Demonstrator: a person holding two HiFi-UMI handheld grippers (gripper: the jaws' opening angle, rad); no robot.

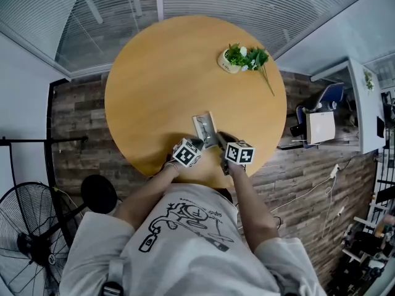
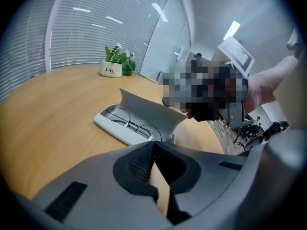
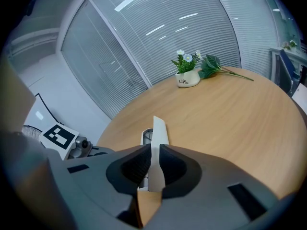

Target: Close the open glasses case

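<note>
The white glasses case (image 1: 205, 127) lies open near the front edge of the round wooden table (image 1: 154, 79). In the left gripper view its tray (image 2: 112, 127) holds thin wire glasses (image 2: 129, 123), and the lid (image 2: 148, 110) stands upright behind them. My right gripper (image 3: 153, 150) is shut on the lid's (image 3: 158, 131) thin edge, which sticks up between its jaws. My left gripper (image 2: 154, 145) hangs just short of the tray's near end, its jaws shut with nothing between them. In the head view, left gripper (image 1: 196, 145) and right gripper (image 1: 220, 142) flank the case's near end.
A small white pot of flowers (image 1: 233, 59) with a loose leafy stem (image 1: 266, 79) stands at the table's far right. A floor fan (image 1: 24, 239) stands on the wood floor at the lower left. A desk and chair (image 1: 321, 113) sit to the right.
</note>
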